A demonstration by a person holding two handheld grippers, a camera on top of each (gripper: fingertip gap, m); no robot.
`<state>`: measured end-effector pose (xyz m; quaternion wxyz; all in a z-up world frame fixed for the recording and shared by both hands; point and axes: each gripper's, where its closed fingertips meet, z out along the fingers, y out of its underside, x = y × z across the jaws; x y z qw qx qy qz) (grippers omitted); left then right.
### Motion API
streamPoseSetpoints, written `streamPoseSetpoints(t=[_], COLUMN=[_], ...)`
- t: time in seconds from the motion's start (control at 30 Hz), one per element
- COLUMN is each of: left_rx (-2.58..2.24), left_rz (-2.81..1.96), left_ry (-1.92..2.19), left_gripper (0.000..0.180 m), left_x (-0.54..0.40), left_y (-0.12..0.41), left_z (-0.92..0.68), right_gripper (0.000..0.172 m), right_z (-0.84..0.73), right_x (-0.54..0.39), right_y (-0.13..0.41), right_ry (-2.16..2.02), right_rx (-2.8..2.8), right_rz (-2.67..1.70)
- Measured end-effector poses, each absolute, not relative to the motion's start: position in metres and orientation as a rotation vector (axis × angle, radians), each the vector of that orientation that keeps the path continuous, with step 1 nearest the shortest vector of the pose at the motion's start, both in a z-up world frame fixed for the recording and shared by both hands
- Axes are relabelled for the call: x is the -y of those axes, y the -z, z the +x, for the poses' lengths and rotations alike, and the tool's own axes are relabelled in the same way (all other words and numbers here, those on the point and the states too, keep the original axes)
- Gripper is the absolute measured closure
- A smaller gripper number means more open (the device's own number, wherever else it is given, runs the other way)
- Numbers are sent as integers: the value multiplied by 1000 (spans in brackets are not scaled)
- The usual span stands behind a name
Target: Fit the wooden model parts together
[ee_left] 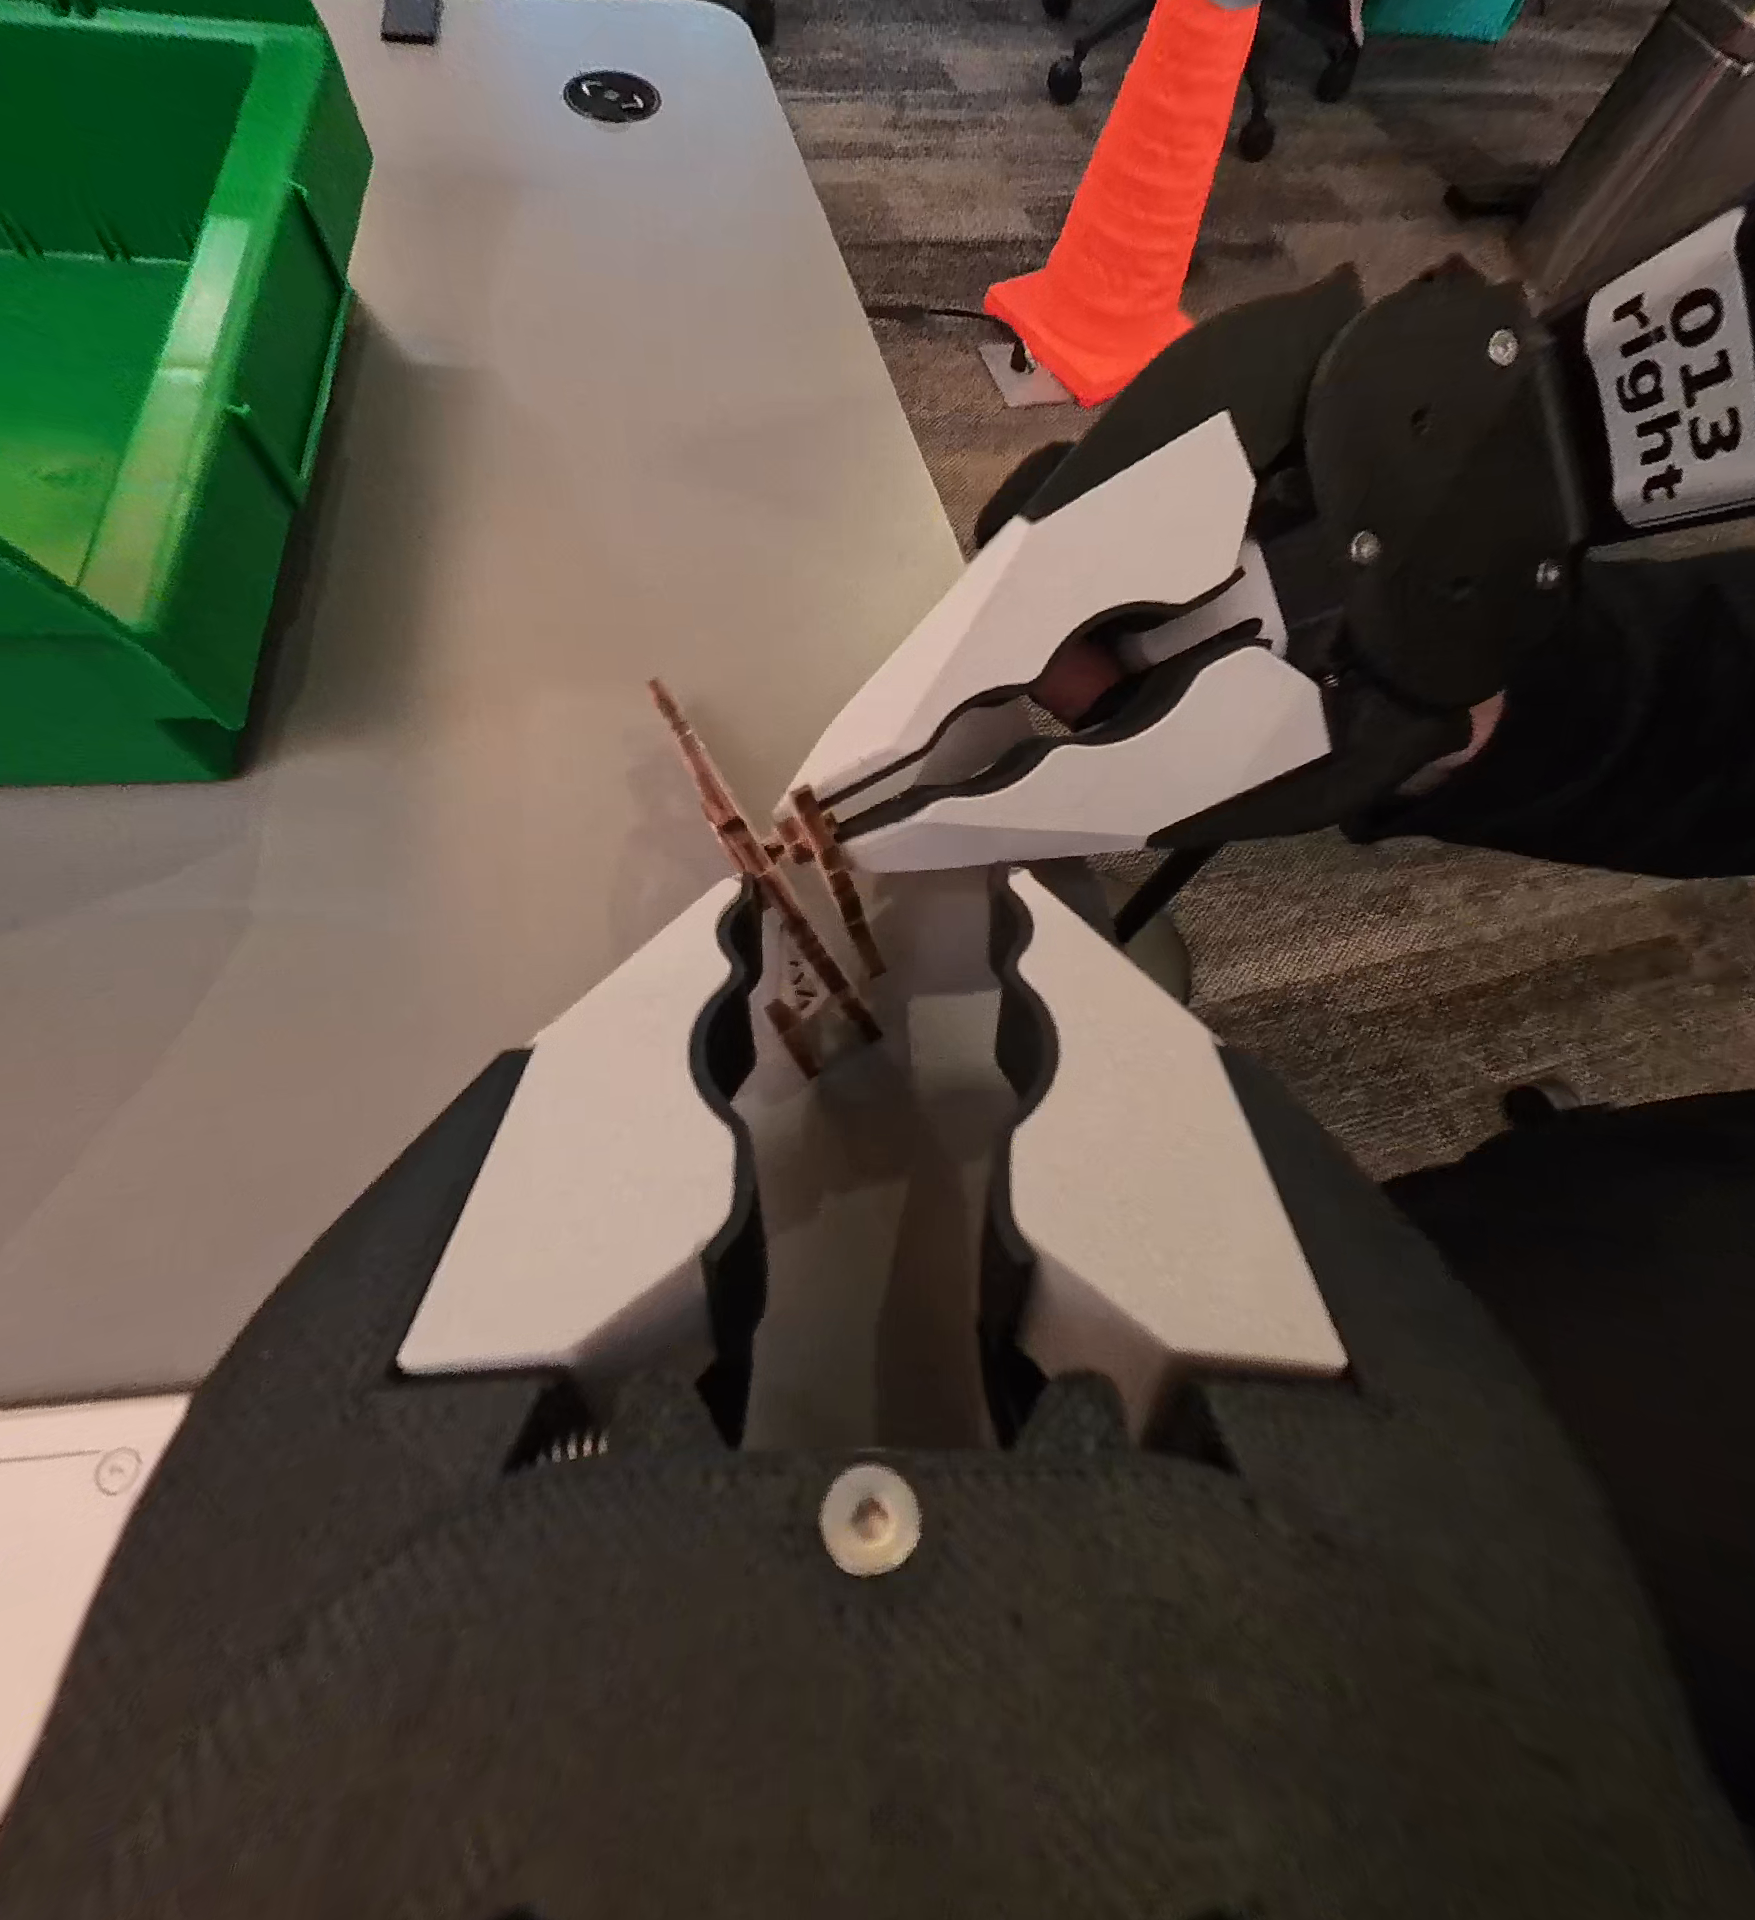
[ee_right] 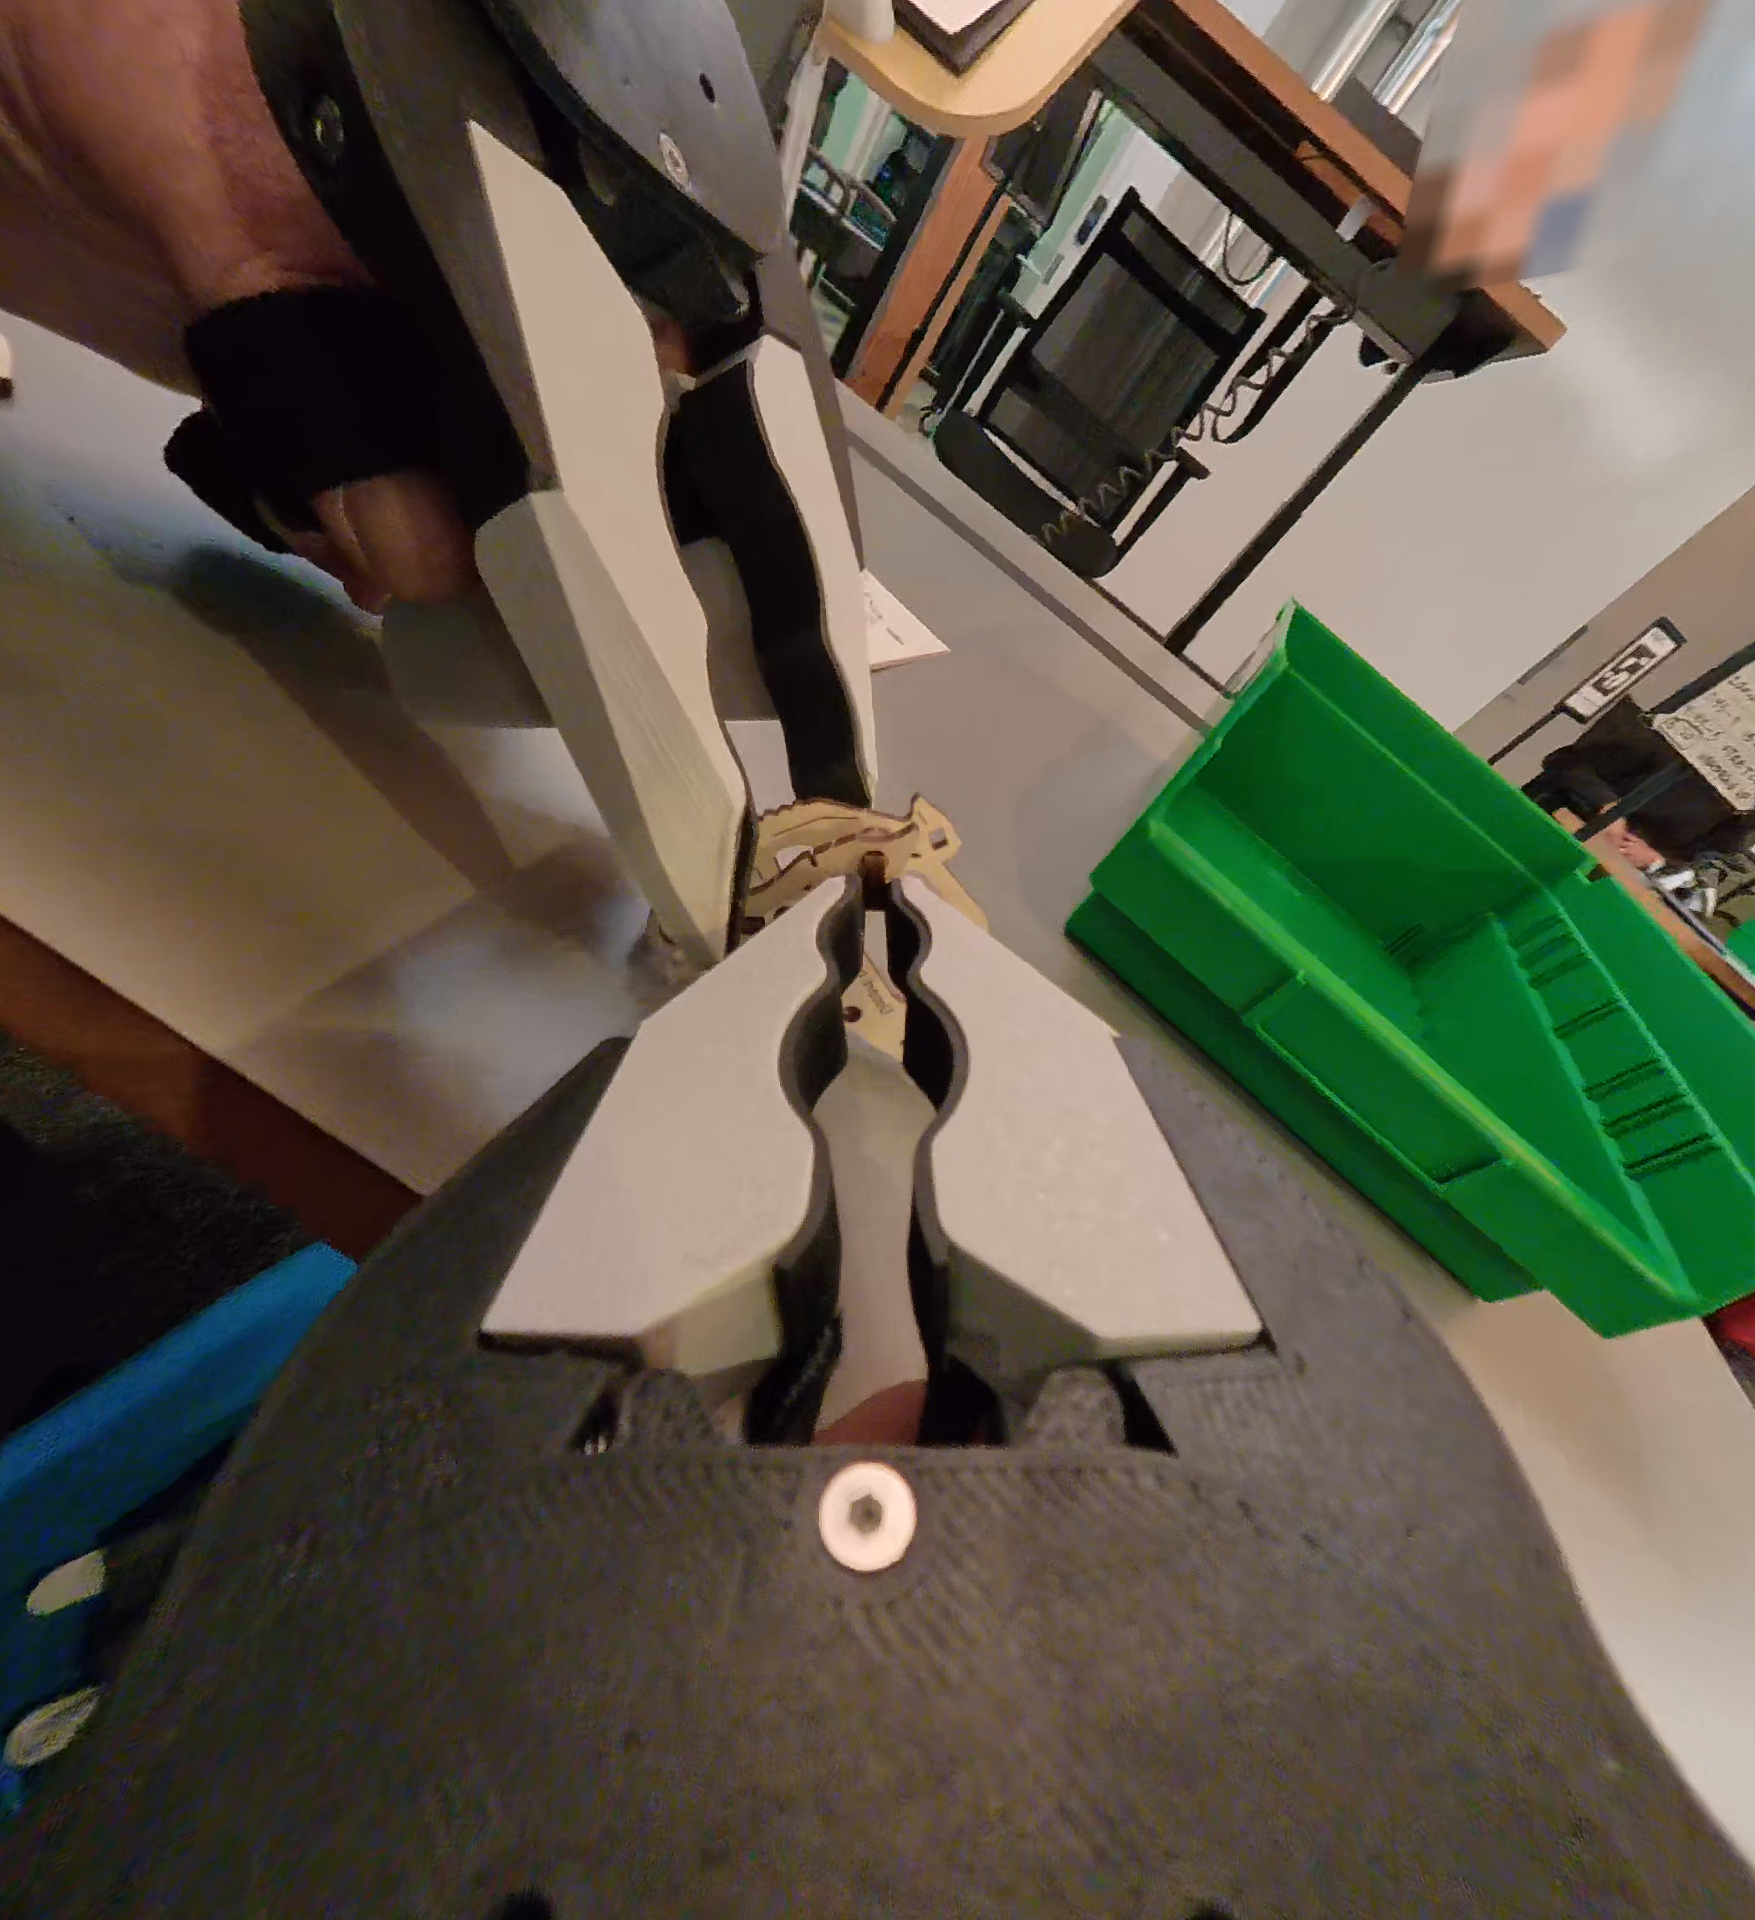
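Pale grey table (ee_left: 561,436) underfoot here, its rounded edge falling away to a mottled carpet (ee_left: 1475,987). A green plastic bin (ee_left: 125,364) sits at the table's far left in the left wrist view, open front turned our way, and a black round grommet (ee_left: 611,97) is set into the tabletop beyond it. Off the table, an orange cone (ee_left: 1133,208) stands on the carpet. A sheet of paper (ee_left: 21,1538) lies at the near left corner. The right wrist view shows desks and black chairs in the background.

Now the action: the wooden model parts (ee_left: 779,862) are up off the table, between the two tools. These are thin laser-cut flat pieces, two slats joined crosswise by a small peg. The right gripper (ee_left: 811,821) comes in from the right, its white fingers pinched tight on the shorter slat, pads pressing on it. The left gripper (ee_left: 873,914) stands wide open below; the longer slat dips down into that gap, close by the left finger (ee_left: 644,1039), with clear space to the other. From the right wrist view the longer piece (ee_right: 842,842) shows as a curved, notched profile just past the closed fingertips.
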<state>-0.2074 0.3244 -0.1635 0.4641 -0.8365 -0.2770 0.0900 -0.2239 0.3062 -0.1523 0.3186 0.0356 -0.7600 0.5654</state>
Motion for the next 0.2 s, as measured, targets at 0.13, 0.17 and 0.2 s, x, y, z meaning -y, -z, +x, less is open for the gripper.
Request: streamPoseSetpoints(t=[0.13,0.17,0.2], left_rx=[743,756,771], left_rz=[-1946,-1927,-1916], left_ry=[-98,-81,-65], left_gripper=[140,141,142], left_x=[-323,-321,-320], left_y=[153,152,153], left_z=[-201,-200,-198], right_gripper=[170,170,170], right_z=[-218,-216,-215], right_x=[-303,-301,-300], right_y=[146,145,146], right_ry=[-1489,-1481,-1472], right_rx=[2075,2099,2125], right_rz=[132,148,167])
